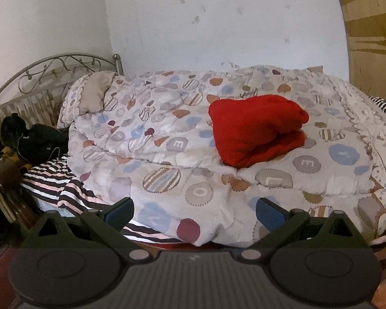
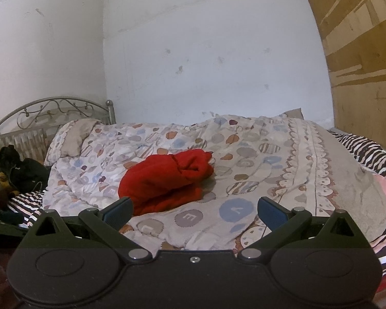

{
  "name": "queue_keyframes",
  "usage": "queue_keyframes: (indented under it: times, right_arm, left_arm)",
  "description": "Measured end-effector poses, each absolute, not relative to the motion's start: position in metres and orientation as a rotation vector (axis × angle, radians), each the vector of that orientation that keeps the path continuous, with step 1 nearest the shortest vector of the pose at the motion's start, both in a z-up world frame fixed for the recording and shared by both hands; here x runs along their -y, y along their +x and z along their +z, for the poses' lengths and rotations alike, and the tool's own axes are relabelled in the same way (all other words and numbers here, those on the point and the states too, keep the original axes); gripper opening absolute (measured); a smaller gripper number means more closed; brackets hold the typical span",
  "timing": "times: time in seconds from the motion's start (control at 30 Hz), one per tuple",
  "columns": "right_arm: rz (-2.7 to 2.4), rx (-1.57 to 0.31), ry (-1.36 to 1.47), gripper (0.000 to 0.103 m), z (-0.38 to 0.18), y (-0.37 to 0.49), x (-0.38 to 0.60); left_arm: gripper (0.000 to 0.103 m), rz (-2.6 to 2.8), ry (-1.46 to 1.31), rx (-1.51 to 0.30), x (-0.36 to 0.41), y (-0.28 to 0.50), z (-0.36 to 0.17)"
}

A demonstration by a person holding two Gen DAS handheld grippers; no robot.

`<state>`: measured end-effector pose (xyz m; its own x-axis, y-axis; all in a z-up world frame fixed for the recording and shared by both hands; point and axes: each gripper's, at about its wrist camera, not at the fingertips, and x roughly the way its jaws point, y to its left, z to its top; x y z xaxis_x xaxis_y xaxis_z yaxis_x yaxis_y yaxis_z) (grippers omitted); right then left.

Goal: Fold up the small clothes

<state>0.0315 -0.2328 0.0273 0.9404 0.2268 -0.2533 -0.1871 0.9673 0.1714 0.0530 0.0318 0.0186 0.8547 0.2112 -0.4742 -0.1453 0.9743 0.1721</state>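
- Red garment (image 1: 254, 128) lay on the patterned quilt (image 1: 167, 185) mid-bed, doubled over into a thick bundle w/ layers stacked; in the right view (image 2: 164, 180) one end looked bunched & knotty.
- Left gripper (image 1: 194, 212): fingers spread wide, nothing held, hovering short of the bed's near edge, well apart from the garment.
- Right gripper (image 2: 194, 212): same, fingers wide apart & empty, garment just beyond the left finger (image 2: 119, 209).
- Scene fits 2 readings: a rough fold just set down, or a lump awaiting a proper fold. Can't tell which.
- If more folding is due, judgement: pinch only the top layer at edges, both sides level, lay flat & avoid snagging the quilt, which is soft and would lift too.
- Hard to make out: what kind of garment (sleeves? legs?), where hems/corners are, underside layers hidden.
- Dark pile (image 1: 36, 139) by the metal headboard (image 1: 51, 74) unclear, could be clothes or a bag. Striped sheet (image 2: 365, 152) partly cut off by frame edge.
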Motion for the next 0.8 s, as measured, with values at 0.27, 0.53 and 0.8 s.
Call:
queue_keyframes:
  times: [0.27, 0.53, 0.8]
  right_arm:
    - [0.216, -0.276, 0.145, 0.103, 0.0263, 0.0314, 0.2334]
    - [0.214, -0.285, 0.156, 0.103, 0.0243, 0.0320, 0.2348]
    - [0.215, -0.288, 0.155, 0.103, 0.0243, 0.0330, 0.2351]
  left_arm:
    - [0.103, 0.181, 0.112, -0.512, -0.0319, 0.0554, 0.0198]
    - [0.103, 0.169, 0.106, -0.519, -0.0299, 0.0556, 0.0203]
    - [0.103, 0.161, 0.108, -0.515, -0.0266, 0.0554, 0.0204]
